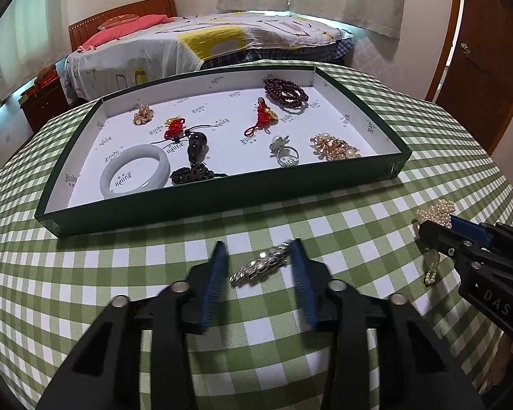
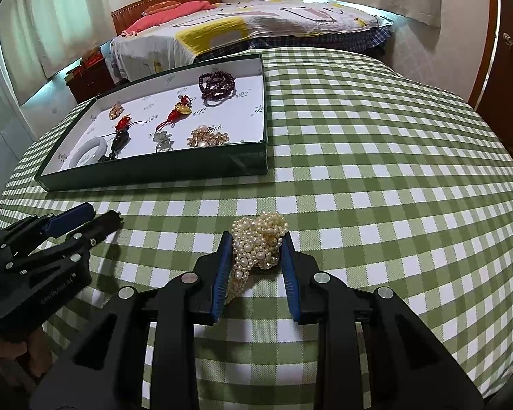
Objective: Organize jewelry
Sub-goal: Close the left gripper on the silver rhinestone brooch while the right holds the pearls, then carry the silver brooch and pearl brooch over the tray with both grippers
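On the checked cloth [image 2: 359, 136], clustered cream pearl piece [image 2: 260, 239] clamped by right gripper [image 2: 256, 249]; silver watch [image 1: 261, 266] (blurred) lies between spread left gripper [image 1: 260, 256] fingers.

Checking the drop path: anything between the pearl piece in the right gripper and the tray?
Nothing visible. Only bare checked tablecloth lies between the pearl piece in the right gripper and the tray's near wall. The left gripper sits off to the side.

On the bench [image 1: 325, 358] the tray [image 1: 222, 201] lay toward the bed [image 1: 201, 41]. In it, the bangle [image 1: 135, 171] sat near-left and the bead strand [image 1: 285, 90] far-right. Before the tray lay the watch [image 1: 261, 266], between the left tongs [image 1: 260, 256]; to its right the pearl piece [image 2: 258, 242] sat between the right tongs [image 2: 256, 249].
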Demonstrator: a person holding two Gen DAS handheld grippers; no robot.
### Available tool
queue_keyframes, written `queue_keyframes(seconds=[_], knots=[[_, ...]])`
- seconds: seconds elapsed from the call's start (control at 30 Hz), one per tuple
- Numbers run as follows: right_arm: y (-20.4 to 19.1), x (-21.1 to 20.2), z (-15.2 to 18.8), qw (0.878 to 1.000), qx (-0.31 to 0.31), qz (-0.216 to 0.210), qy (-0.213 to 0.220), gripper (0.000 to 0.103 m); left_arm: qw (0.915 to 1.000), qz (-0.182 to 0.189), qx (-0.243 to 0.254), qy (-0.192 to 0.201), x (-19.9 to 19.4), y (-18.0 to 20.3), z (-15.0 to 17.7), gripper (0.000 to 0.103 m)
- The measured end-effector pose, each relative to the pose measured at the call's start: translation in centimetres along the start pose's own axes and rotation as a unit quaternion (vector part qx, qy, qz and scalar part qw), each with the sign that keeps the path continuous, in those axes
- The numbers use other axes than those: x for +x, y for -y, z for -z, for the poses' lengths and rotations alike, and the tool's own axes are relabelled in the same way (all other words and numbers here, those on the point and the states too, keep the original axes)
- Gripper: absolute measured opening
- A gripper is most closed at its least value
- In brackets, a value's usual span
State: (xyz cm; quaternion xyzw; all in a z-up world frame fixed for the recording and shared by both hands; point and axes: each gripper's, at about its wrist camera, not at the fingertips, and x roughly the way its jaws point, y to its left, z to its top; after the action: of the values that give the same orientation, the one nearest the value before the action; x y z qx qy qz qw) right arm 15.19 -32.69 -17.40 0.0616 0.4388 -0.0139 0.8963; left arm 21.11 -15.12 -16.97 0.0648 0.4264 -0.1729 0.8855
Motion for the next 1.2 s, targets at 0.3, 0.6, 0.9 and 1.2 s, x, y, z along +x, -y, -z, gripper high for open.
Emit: queue_keyframes(seconds=[0.3,0.6,0.9,1.2], knots=[[0.0,0.0,0.0,1.0,0.0,0.0,0.0,0.028,0.9999,0.009,0.007,0.006,-0.3,-0.3,0.2,0.021],[-0.3,0.0,-0.1,1.0,-0.002,-0.002,0.007,0.028,0.9997,0.013,0.003,0.018,-1.2,-0.7,0.4,0.021],[-1.1,-1.5,-0.8,0.999,-0.007,-0.017,0.027,0.028,0.9989,0.015,-0.004,0.043,-3.3,-1.3,-0.3,0.021],[-3.0,-3.8,-3.8,0.996,-0.025,-0.041,0.07,0.028,0.9963,0.008,-0.017,0.084,-5.7,-2.9,-2.3,0.021]])
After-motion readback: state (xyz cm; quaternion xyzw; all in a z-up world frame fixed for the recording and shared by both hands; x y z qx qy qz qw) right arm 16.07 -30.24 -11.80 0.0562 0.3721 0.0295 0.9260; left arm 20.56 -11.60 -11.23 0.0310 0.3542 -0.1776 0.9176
